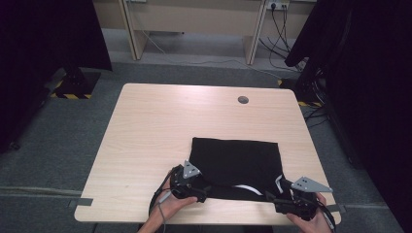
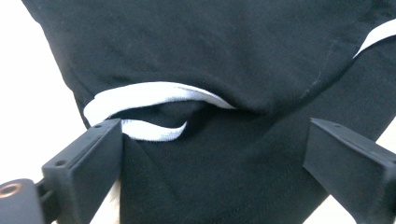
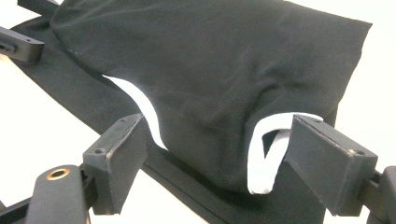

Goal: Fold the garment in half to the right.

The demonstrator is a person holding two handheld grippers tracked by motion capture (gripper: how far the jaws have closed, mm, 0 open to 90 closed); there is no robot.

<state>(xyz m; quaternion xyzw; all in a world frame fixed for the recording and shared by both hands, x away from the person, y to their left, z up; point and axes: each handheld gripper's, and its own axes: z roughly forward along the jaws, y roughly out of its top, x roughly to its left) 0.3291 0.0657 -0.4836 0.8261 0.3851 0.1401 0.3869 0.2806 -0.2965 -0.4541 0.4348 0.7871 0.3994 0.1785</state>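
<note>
A black garment point(image 1: 235, 162) with white trim point(image 1: 245, 188) lies folded flat on the front right part of the light wooden table point(image 1: 155, 126). My left gripper point(image 1: 197, 191) is at the garment's front left corner. In the left gripper view its jaws stand wide apart point(image 2: 215, 154) with black cloth point(image 2: 224, 56) and a loop of white trim point(image 2: 154, 93) between them. At the front right corner is my right gripper point(image 1: 281, 195). It is open too point(image 3: 219, 154), astride a fold of cloth point(image 3: 219, 70) and a white trim loop point(image 3: 261, 158). The left gripper's jaws point(image 3: 23, 44) show at that view's top left.
A round cable hole point(image 1: 243, 100) sits near the table's far edge. Behind the table stand a desk frame point(image 1: 194, 24), loose cables point(image 1: 282, 34) and dark curtains on both sides. A stand base with yellow-black tape point(image 1: 73, 85) is on the floor at the left.
</note>
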